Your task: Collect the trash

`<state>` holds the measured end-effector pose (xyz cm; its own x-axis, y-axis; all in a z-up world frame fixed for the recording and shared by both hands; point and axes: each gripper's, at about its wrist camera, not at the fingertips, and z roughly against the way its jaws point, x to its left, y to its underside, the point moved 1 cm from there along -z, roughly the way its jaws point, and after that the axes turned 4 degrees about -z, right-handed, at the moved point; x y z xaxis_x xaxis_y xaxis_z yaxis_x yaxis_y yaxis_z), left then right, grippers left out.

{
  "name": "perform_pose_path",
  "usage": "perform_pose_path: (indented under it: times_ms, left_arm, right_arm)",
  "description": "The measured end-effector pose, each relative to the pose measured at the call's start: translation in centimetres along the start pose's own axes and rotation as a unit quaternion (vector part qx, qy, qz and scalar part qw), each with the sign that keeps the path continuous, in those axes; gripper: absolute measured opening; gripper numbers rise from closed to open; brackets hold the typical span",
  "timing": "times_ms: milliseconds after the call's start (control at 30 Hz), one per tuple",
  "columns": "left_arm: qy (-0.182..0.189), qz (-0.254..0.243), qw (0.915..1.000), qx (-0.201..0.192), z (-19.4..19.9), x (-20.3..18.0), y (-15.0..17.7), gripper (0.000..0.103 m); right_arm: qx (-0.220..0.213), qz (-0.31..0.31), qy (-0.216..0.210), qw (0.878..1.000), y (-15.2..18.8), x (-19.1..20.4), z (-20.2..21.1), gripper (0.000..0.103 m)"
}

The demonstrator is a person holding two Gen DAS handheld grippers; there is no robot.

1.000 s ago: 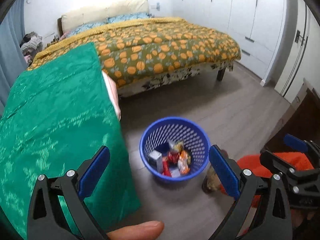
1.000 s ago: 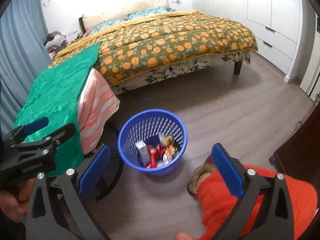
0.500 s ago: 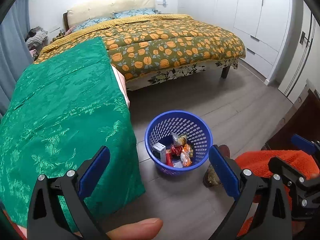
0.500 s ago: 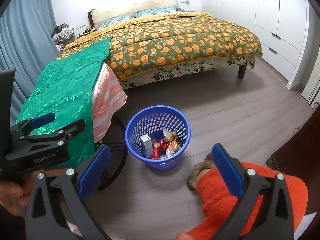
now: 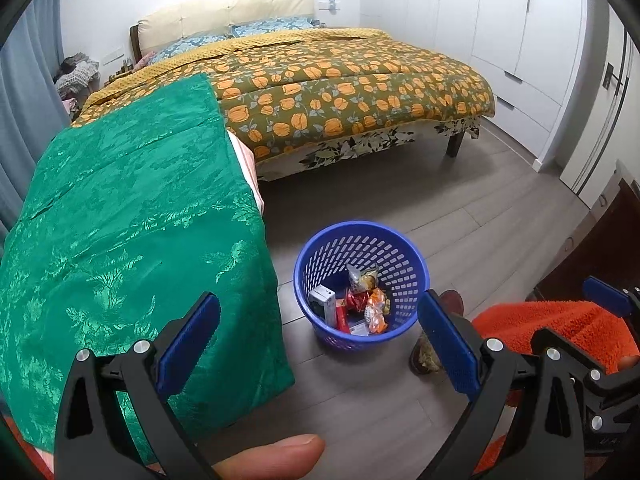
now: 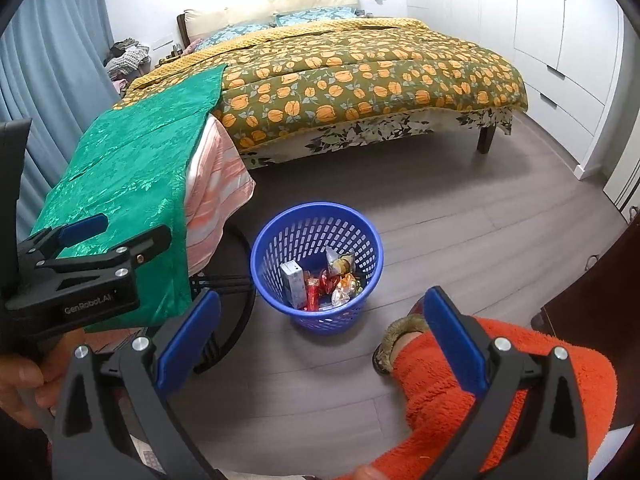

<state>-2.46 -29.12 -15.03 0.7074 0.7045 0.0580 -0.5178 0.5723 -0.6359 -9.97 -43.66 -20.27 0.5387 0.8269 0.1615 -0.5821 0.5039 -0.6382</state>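
Note:
A blue perforated waste basket (image 5: pixel 362 280) (image 6: pixel 316 268) stands on the grey floor. Inside lie several wrappers (image 5: pixel 366 300) (image 6: pixel 336 280) and a small white box (image 5: pixel 322 302) (image 6: pixel 291 282). My left gripper (image 5: pixel 320 340) is open and empty, held above the floor in front of the basket. My right gripper (image 6: pixel 320 336) is open too, with nothing between its blue pads. The left gripper (image 6: pixel 86 240) shows from the side in the right wrist view, over the green cloth's edge. The right gripper's tip (image 5: pixel 608 300) appears at the right of the left wrist view.
A table under a green cloth (image 5: pixel 120 232) (image 6: pixel 128 172) stands left of the basket. A bed with an orange-patterned quilt (image 5: pixel 340 88) fills the back. White wardrobes (image 5: pixel 520 20) line the right wall. An orange fuzzy-clad leg with a slipper (image 6: pixel 400 340) is right of the basket.
Both grippers have risen and pulled back from the basket, so it looks smaller and farther. Both stayed open and empty.

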Motion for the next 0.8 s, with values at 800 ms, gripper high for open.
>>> perform_pose_path:
  times_ms: [800]
  left_arm:
    - [0.000,0.005,1.0000,0.006,-0.50,0.52,0.15,0.098]
  right_arm:
    - [0.010,0.005,-0.001,1.000,0.55,0.31,-0.32,0.098]
